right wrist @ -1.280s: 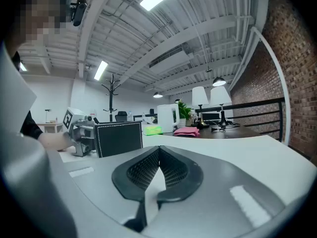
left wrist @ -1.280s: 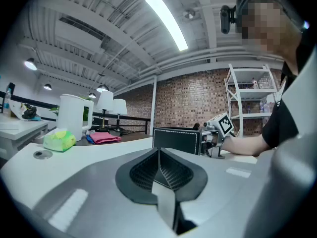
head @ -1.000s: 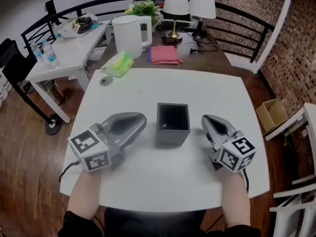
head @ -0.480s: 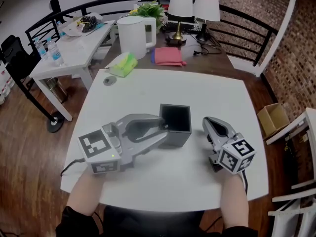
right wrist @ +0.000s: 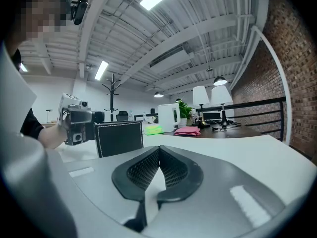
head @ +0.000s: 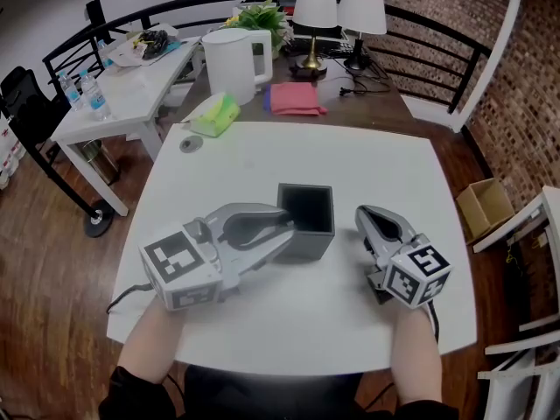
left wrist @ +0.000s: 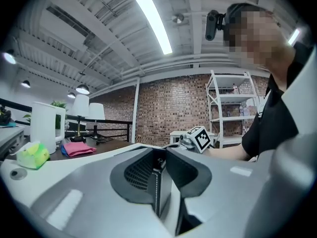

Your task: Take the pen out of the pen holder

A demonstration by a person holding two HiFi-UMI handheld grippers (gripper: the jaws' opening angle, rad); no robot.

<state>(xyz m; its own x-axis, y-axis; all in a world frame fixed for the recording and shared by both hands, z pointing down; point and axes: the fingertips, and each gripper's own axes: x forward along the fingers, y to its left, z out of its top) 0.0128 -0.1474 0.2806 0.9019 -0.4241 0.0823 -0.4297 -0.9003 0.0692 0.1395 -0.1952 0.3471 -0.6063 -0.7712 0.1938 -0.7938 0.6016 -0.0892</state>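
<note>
A black square pen holder (head: 305, 241) stands upright in the middle of the white table (head: 262, 160). Its inside is dark, and I cannot make out a pen in it. My left gripper (head: 285, 226) reaches in level from the left, its jaws closed over the holder's left wall at the near corner. In the left gripper view that stitched wall (left wrist: 164, 192) fills the gap between the pads of the left gripper (left wrist: 161, 165). My right gripper (head: 363, 211) rests to the right of the holder, shut and empty. The right gripper view shows the pads of the right gripper (right wrist: 159, 151) meeting, with the holder (right wrist: 119, 138) ahead.
Behind the table, a wooden one carries a white kettle (head: 229, 59), a green packet (head: 213, 114), a pink cloth (head: 293, 97) and two lamps (head: 312, 11). A small round disc (head: 187, 144) lies at the white table's far left corner. A cardboard box (head: 481, 205) sits on the floor at right.
My left gripper has swung right, from beside the holder onto its left wall, and its jaws have parted around that wall. The right gripper has stayed where it was.
</note>
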